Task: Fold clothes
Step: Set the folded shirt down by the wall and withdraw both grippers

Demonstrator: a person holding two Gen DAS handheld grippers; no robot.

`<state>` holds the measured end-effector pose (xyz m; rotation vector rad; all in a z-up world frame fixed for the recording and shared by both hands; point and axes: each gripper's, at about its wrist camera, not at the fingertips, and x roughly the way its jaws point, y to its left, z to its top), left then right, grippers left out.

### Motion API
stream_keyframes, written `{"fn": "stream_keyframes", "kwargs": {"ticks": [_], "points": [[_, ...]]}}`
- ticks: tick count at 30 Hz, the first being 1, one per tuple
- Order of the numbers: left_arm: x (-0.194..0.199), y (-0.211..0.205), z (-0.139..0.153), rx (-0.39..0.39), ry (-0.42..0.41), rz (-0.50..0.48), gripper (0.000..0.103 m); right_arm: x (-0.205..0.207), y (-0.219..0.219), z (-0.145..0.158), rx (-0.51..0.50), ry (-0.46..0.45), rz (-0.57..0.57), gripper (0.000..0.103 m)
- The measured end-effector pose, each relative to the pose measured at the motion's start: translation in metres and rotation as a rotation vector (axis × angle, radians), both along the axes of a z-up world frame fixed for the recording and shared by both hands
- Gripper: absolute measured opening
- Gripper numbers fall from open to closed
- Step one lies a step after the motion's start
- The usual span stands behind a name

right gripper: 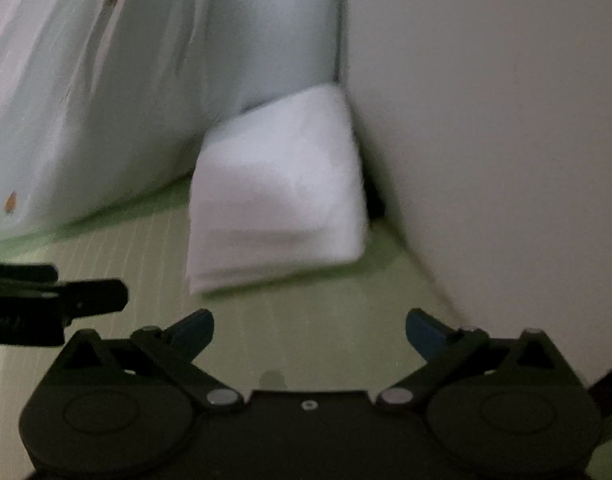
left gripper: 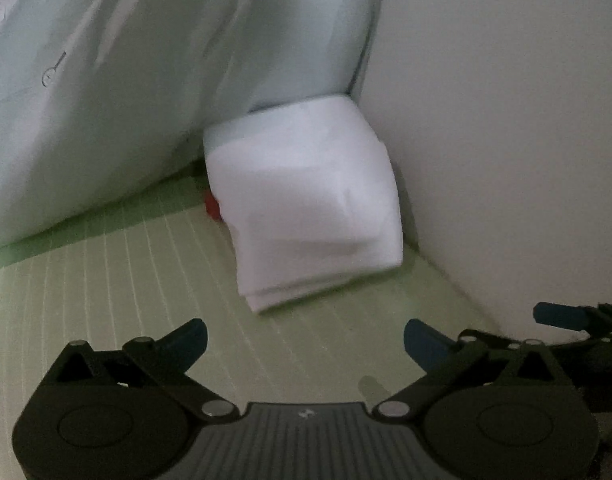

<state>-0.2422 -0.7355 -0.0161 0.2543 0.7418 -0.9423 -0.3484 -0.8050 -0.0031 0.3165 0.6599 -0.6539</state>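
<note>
A white folded garment (left gripper: 310,204) lies as a thick stack on the green striped mat (left gripper: 117,292), pushed into the corner by the wall. It also shows in the right wrist view (right gripper: 277,196). My left gripper (left gripper: 305,340) is open and empty, a short way in front of the stack. My right gripper (right gripper: 310,332) is open and empty, also just short of the stack. The right gripper's fingers (left gripper: 562,316) show at the right edge of the left wrist view. The left gripper's fingers (right gripper: 85,292) show at the left edge of the right wrist view.
A large pale blue pillow (left gripper: 105,92) leans behind and left of the stack. A plain wall (left gripper: 506,120) rises on the right. A small red item (left gripper: 212,205) peeks from behind the stack's left side.
</note>
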Motion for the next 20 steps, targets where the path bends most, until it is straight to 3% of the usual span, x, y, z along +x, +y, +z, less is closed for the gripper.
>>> {"fn": "stream_keyframes", "kwargs": {"ticks": [3, 20], "points": [[-0.005, 0.005, -0.001, 0.022, -0.008, -0.01, 0.103, 0.0, 0.006, -0.002, 0.026, 0.039, -0.009, 0.103], [-0.007, 0.008, 0.006, 0.009, -0.03, -0.045, 0.103, 0.002, 0.006, -0.002, 0.027, 0.029, -0.068, 0.103]]}}
